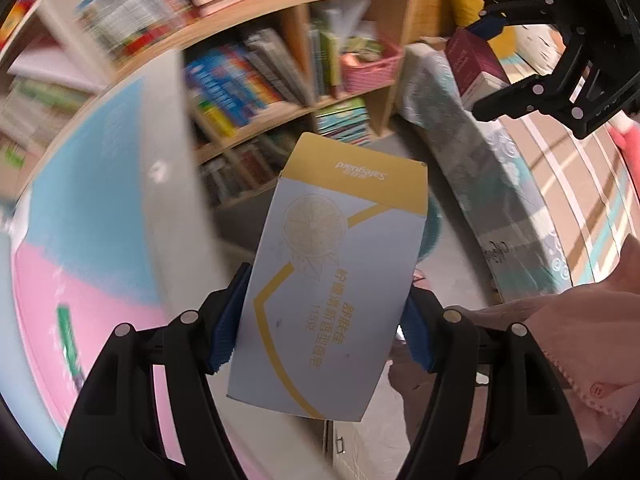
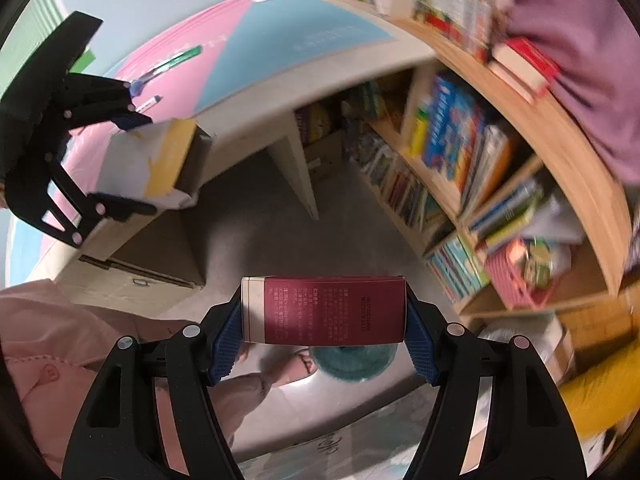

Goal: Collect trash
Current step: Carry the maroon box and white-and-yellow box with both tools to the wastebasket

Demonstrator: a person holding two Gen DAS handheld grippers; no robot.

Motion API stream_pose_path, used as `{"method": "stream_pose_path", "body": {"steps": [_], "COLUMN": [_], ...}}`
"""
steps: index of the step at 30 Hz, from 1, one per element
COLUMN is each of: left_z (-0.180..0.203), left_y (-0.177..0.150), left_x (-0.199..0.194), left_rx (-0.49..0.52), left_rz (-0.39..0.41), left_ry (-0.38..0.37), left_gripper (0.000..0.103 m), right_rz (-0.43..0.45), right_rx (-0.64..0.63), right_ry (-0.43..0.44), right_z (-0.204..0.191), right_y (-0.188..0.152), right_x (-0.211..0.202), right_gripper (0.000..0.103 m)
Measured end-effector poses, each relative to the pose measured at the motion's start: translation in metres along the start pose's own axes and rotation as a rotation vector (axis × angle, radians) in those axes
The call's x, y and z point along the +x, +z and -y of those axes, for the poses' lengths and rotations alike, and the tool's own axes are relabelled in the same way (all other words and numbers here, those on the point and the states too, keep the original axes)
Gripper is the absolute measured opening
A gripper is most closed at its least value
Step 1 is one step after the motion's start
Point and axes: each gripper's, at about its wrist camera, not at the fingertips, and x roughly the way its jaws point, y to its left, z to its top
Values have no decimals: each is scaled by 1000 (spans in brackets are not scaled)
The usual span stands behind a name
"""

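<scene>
While both grippers hang over the floor, left gripper (image 1: 322,320) fingers clamp the soap box (image 1: 332,280); right gripper (image 2: 320,334) fingers clamp the maroon box (image 2: 326,310). 2 pieces picked up, neither binned; no bin clearly visible.

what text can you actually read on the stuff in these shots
"Safeguard", upside down on the yellow band of the soap box.
"舒肤佳", then a smaller Chinese line, then "115克", in gold on the same box.
Maroon box: white print too small to read.
Book spines on the shelf: blurred, unreadable.
</scene>
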Motion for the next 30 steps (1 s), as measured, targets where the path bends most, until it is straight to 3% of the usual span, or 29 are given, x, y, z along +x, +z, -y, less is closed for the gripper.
{"method": "stream_pose_path", "body": {"steps": [15,30], "left_z": [105,147], "left_y": [74,97], "left_x": [56,87], "left_rx": [173,265], "left_rz": [-62,-111], "left_ry": [-134,-182], "left_gripper": [65,65], "right_rz": [-6,-5], "right_rx": [211,285], "right_ry": [62,61], "right_z": [67,91], "right_y": [-110,-147], "right_x": [-14,-15], "right_gripper": [69,69]}}
